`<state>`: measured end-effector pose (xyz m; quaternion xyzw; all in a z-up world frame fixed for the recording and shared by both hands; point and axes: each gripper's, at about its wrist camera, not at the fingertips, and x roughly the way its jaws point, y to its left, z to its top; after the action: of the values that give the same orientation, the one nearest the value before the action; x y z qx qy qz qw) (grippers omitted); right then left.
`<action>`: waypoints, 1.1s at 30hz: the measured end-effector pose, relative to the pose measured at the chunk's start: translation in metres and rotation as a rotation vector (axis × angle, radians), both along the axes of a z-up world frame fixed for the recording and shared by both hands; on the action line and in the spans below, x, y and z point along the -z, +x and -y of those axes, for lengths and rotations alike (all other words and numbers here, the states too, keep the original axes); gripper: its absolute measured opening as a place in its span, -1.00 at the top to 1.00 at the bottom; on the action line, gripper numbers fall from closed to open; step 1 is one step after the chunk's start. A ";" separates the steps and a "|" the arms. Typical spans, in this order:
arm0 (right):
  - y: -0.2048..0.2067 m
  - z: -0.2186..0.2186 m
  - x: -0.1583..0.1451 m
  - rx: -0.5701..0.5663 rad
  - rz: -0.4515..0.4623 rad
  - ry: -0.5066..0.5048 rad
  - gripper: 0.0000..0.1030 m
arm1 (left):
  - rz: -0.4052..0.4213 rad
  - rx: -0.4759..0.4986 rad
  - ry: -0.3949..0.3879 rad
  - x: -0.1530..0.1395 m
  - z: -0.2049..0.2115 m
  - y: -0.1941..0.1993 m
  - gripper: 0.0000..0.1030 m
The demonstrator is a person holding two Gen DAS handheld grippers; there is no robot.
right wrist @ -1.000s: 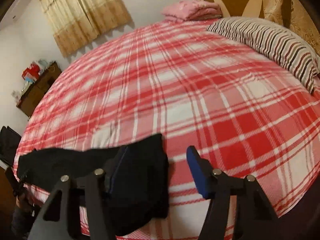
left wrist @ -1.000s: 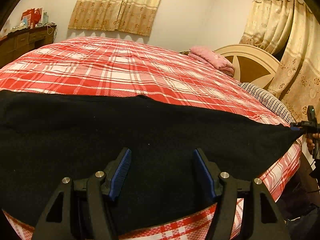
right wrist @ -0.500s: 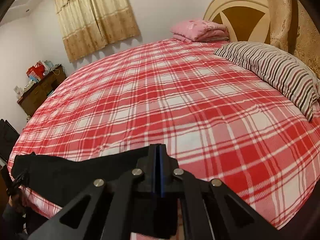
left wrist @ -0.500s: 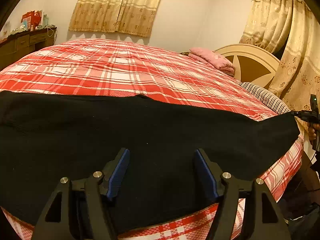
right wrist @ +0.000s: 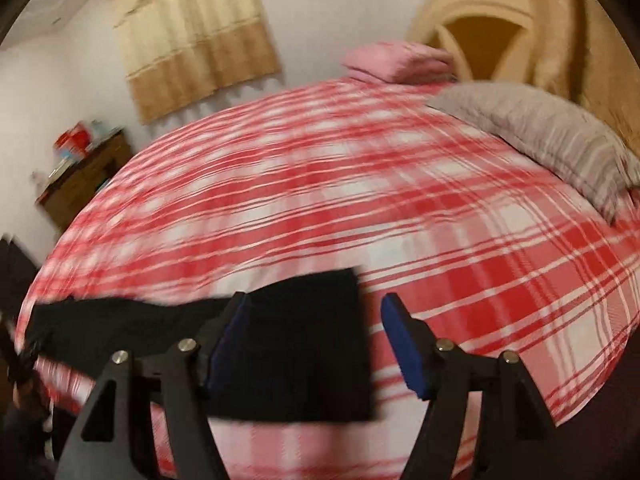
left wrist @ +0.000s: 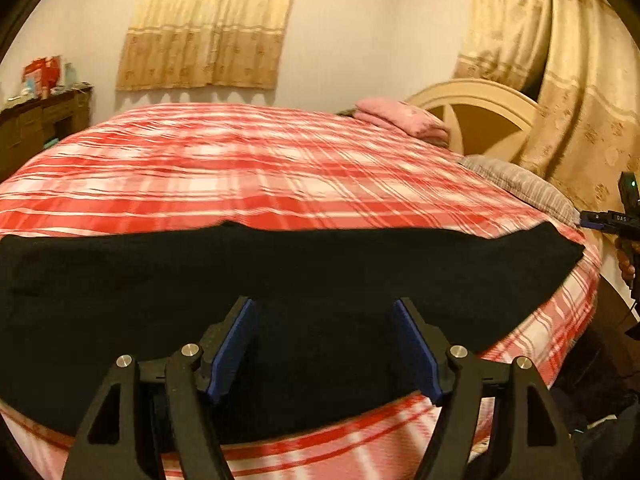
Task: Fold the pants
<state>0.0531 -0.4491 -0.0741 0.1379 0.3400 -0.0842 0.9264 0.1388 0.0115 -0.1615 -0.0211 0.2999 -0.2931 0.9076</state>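
Observation:
Black pants (left wrist: 280,272) lie stretched along the near edge of the red plaid bed (left wrist: 280,168). My left gripper (left wrist: 323,308) hovers over one part of them; its jaws are opening and the blue pads touch nothing. In the right wrist view the pants' squared end (right wrist: 304,340) lies flat on the bed. My right gripper (right wrist: 315,300) is above that end, jaws opening, with the cloth under the left finger and not pinched. The right gripper (left wrist: 592,220) also shows at the far right of the left wrist view, just off the pants' end.
A striped pillow (right wrist: 540,128) and a folded pink blanket (right wrist: 396,60) lie by the cream headboard (left wrist: 480,112). A wooden dresser (left wrist: 40,120) with red items stands beyond the bed. Curtains hang on the walls. The bed's edge drops off right below both grippers.
Half a second ago the right gripper was shut at the pants' end; now its jaws stand apart and the end lies flat. Both grippers have drawn back and up a little.

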 end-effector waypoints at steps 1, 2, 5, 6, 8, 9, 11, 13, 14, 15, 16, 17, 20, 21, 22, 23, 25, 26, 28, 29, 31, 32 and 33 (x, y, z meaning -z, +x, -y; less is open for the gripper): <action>0.003 -0.017 0.001 -0.040 -0.007 -0.016 -0.39 | -0.006 0.010 0.005 0.003 0.006 0.000 -0.41; 0.007 -0.032 0.004 -0.075 -0.017 -0.033 -0.38 | -0.016 0.018 0.012 0.007 0.012 0.000 -0.41; 0.027 -0.086 0.022 -0.182 -0.062 -0.113 -0.37 | -0.040 0.038 0.068 0.021 0.031 -0.004 -0.41; 0.032 -0.097 0.028 -0.206 -0.073 -0.136 -0.32 | -0.026 0.031 0.098 0.024 0.034 -0.006 -0.42; 0.044 -0.119 0.048 -0.243 -0.131 -0.179 -0.29 | -0.007 0.040 0.115 0.025 0.035 -0.010 -0.45; 0.050 -0.125 0.059 -0.258 -0.168 -0.167 -0.19 | -0.009 0.045 0.119 0.025 0.034 -0.011 -0.45; 0.052 -0.130 0.080 -0.281 -0.232 -0.135 -0.17 | -0.018 0.050 0.110 0.021 0.032 -0.011 -0.45; 0.044 -0.135 0.084 -0.281 -0.213 -0.198 -0.15 | -0.021 0.056 0.087 0.015 0.031 -0.012 -0.46; 0.040 -0.136 0.081 -0.280 -0.208 -0.195 -0.15 | -0.018 0.064 0.075 0.013 0.032 -0.013 -0.46; 0.038 -0.133 0.078 -0.274 -0.205 -0.183 -0.15 | -0.013 0.074 0.072 0.011 0.035 -0.014 -0.46; 0.034 -0.129 0.073 -0.264 -0.189 -0.176 -0.15 | -0.013 0.079 0.076 0.011 0.038 -0.014 -0.46; 0.032 -0.130 0.070 -0.262 -0.181 -0.191 -0.15 | -0.015 0.083 0.084 0.012 0.042 -0.013 -0.46; 0.030 -0.132 0.069 -0.237 -0.210 -0.337 -0.14 | -0.033 0.067 0.092 0.018 0.045 -0.010 -0.46; 0.030 -0.131 0.071 -0.229 -0.214 -0.366 -0.14 | -0.045 0.066 0.084 0.020 0.044 -0.008 -0.46; 0.030 -0.130 0.072 -0.230 -0.217 -0.376 -0.13 | -0.051 0.066 0.076 0.021 0.043 -0.007 -0.46; 0.029 -0.130 0.073 -0.234 -0.224 -0.402 -0.08 | -0.054 0.067 0.068 0.021 0.042 -0.006 -0.46; 0.030 -0.133 0.076 -0.247 -0.236 -0.466 -0.05 | -0.059 0.069 0.061 0.020 0.040 -0.005 -0.46; 0.031 -0.137 0.080 -0.261 -0.248 -0.504 -0.01 | -0.060 0.069 0.059 0.020 0.039 -0.005 -0.46; 0.031 -0.141 0.083 -0.275 -0.245 -0.555 0.01 | -0.063 0.068 0.055 0.020 0.039 -0.006 -0.46; 0.032 -0.141 0.084 -0.278 -0.239 -0.565 0.02 | -0.065 0.067 0.055 0.021 0.039 -0.007 -0.46; 0.035 -0.142 0.086 -0.288 -0.236 -0.578 0.02 | -0.065 0.066 0.055 0.021 0.039 -0.009 -0.46; 0.036 -0.143 0.086 -0.291 -0.228 -0.592 0.05 | -0.065 0.067 0.055 0.021 0.039 -0.009 -0.46; 0.036 -0.145 0.086 -0.295 -0.223 -0.602 0.14 | -0.066 0.068 0.053 0.021 0.039 -0.008 -0.46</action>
<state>0.0891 -0.3046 -0.1602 -0.2020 0.4153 -0.0603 0.8849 0.1304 -0.0275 -0.1822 0.0036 0.3378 -0.3148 0.8870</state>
